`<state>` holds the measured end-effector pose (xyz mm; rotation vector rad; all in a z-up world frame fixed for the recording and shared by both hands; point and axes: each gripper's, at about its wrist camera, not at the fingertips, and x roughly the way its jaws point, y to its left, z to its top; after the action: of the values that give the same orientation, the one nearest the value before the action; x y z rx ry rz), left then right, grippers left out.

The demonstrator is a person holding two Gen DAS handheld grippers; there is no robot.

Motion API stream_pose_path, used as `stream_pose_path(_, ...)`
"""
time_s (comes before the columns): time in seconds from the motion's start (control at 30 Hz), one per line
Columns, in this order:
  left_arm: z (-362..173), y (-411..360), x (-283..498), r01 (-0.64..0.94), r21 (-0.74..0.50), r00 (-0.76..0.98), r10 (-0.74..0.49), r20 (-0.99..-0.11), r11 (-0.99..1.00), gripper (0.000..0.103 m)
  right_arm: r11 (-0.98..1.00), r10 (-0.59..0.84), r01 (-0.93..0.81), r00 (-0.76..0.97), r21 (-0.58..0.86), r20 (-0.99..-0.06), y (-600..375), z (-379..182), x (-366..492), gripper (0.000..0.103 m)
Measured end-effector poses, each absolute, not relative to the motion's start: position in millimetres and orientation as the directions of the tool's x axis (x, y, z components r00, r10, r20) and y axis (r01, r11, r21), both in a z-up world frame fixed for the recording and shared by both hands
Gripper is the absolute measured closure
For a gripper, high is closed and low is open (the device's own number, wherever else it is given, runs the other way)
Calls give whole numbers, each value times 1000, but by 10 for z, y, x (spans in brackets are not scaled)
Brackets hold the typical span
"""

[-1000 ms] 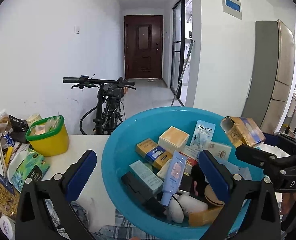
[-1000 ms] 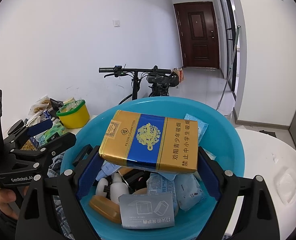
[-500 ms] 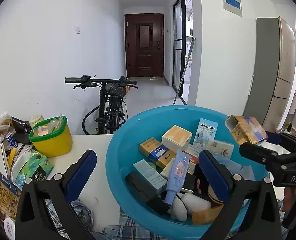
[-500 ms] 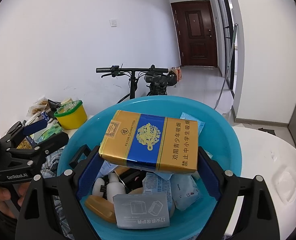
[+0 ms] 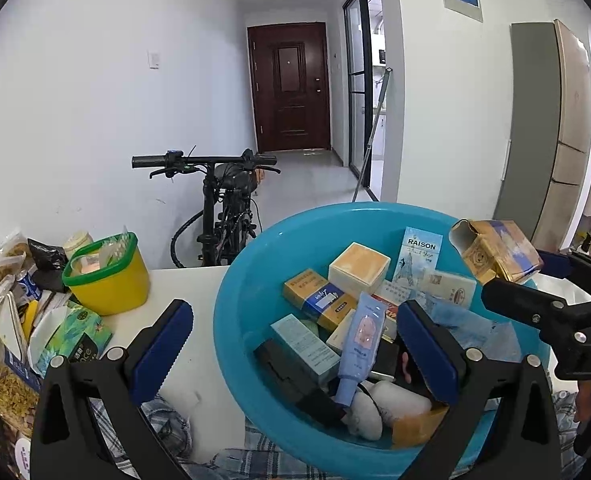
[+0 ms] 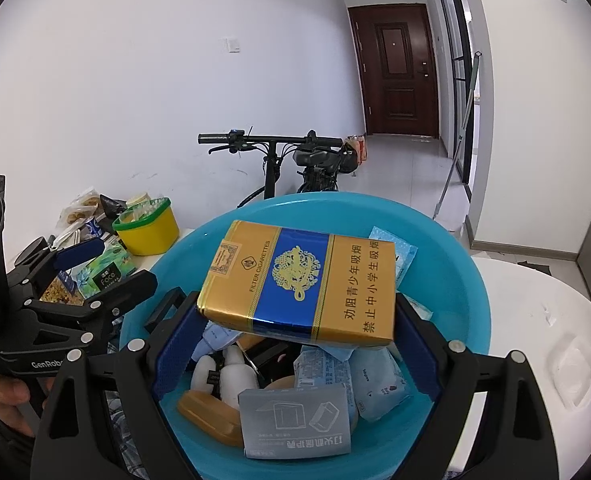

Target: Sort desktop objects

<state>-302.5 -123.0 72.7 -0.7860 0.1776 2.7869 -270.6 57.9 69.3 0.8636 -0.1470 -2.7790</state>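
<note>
A gold and blue cigarette pack is held level above the blue basin, with my right gripper shut on its two ends. The left wrist view shows the same pack over the basin's right rim, held in the right gripper. The basin holds several small boxes, a light blue tube, sachets and white bottles. My left gripper is open and holds nothing. One of its fingers is over the basin and the other over the table. It also shows at the left of the right wrist view as the left gripper.
A yellow tub with a green rim, a green tissue pack and several snack bags crowd the white table at the left. Under the basin's near side lies a plaid cloth. A bicycle stands behind the table.
</note>
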Motion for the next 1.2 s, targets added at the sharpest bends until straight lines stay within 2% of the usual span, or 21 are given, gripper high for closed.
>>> stream_pose_path(0.1, 713, -1232, -3036, -264, 50, -823, 198, -533, -963, 0, -967, -252, 186, -799, 174, -546, 593, 684, -2717, 14)
stream_pose_path(0.2, 699, -1236, -3043, -256, 51, -822, 189, -537, -965, 0, -946, -311, 205, -786, 249, -534, 654, 673, -2740, 0)
stream_pose_path(0.27, 700, -1236, -3045, -252, 61, -822, 180, -540, -966, 0, -929, -351, 210, -762, 306, -544, 689, 640, -2789, 0)
stream_pose_path(0.4, 710, -1245, -3040, -246, 64, -824, 174, -539, -967, 0, -966, -247, 150, -773, 211, -584, 622, 577, -2832, 0)
stream_pose_path(0.57, 712, -1235, -3037, -261, 61, -820, 188, -540, -963, 0, -966, -242, 146, -800, 213, -549, 634, 639, -2776, 0)
stream_pose_path(0.83, 667, -1215, -3039, -274, 63, -801, 191, -567, -960, 0, -975, -210, 124, -774, 183, -597, 570, 610, -2809, 0)
stream_pose_path(0.93, 654, -1240, -2953, -281, 69, -794, 191, -577, -957, 0, -975, -213, 131, -776, 179, -594, 519, 626, -2737, 0)
stream_pose_path(1.07, 685, -1267, -2748, -268, 148, -809, 139, -571, -952, 0, -978, -207, 151, -771, 142, -603, 426, 653, -2524, 0)
stream_pose_path(1.2, 728, -1324, -2424, -281, 132, -813, 163, -559, -951, 0, -987, -158, 137, -782, 80, -603, 343, 718, -2168, 0)
